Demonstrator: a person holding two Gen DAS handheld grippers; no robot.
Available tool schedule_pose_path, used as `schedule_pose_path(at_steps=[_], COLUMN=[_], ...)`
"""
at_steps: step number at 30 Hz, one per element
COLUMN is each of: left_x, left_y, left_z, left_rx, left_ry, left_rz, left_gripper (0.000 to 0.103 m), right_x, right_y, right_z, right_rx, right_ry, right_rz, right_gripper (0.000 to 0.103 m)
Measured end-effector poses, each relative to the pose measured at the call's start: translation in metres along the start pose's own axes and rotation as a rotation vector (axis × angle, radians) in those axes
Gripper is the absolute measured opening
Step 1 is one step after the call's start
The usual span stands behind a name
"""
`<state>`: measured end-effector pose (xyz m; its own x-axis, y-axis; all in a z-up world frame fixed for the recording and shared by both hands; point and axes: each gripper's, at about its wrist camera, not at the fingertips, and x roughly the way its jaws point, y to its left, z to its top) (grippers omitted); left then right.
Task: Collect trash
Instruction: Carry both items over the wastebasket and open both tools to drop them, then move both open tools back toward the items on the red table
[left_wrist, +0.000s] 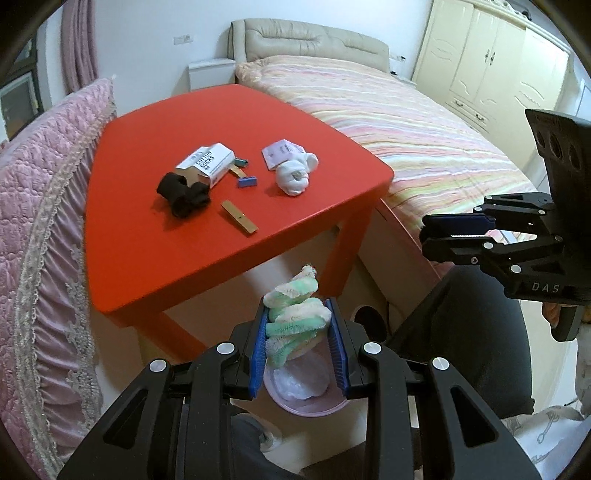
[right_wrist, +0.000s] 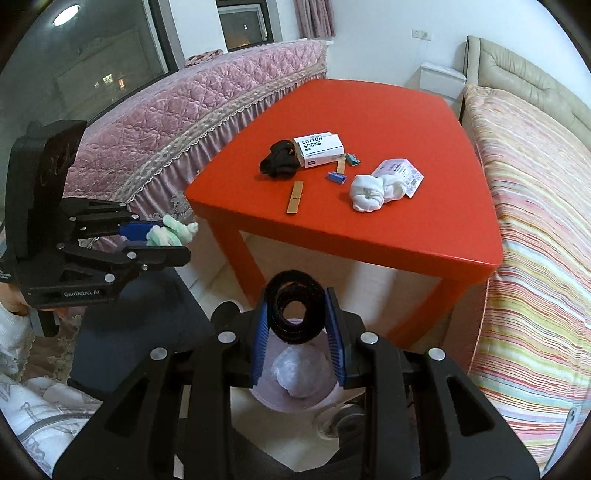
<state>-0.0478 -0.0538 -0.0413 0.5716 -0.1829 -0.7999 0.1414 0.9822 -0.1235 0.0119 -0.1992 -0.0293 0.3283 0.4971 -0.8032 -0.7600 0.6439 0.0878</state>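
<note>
The left gripper (left_wrist: 299, 343) clamped a green-and-white fuzzy bundle (left_wrist: 295, 317) directly above the pink bin (left_wrist: 314, 406) on the floor. The right gripper (right_wrist: 297, 332) gripped a black fuzzy ring (right_wrist: 295, 308) over the same bin. Beyond, the red table (right_wrist: 369, 229) carried a cotton socks box (right_wrist: 319, 149), black socks (right_wrist: 279, 162), white socks (right_wrist: 369, 192) and a wooden clothespin (right_wrist: 294, 196).

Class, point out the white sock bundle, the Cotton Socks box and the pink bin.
White sock bundle (right_wrist: 367, 194), right wrist view, its knotted middle.
Box (right_wrist: 319, 147), right wrist view, printed face.
Bin (left_wrist: 314, 408), left wrist view, near rim.
</note>
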Motion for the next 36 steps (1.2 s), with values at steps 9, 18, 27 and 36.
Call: schedule_pose_path(at_steps=[9, 18, 27, 36], left_x=[0.001, 0.0, -0.002, -0.005], left_y=[-0.003, 0.005, 0.013, 0.017], left_z=[0.002, 0.002, 0.0, 0.001], left_rx=[0.012, -0.029, -0.051, -0.063], left_ry=[0.006, -0.013, -0.012, -0.019], left_rz=[-0.022, 0.0, 0.027, 0.034], left_gripper=[0.039, 0.093, 0.095, 0.095], right_x=[-0.001, -0.002, 0.003, 0.002], right_y=[0.002, -0.005, -0.009, -0.01], right_z=[0.0, 0.0, -0.001, -0.001], right_rx=[0.003, 0.038, 0.067, 0.069], right_ry=[0.005, -0.002, 0.012, 0.013], right_rz=[0.048, 0.035, 0.031, 0.021], right_gripper=[0.035, 0.092, 0.098, 0.098])
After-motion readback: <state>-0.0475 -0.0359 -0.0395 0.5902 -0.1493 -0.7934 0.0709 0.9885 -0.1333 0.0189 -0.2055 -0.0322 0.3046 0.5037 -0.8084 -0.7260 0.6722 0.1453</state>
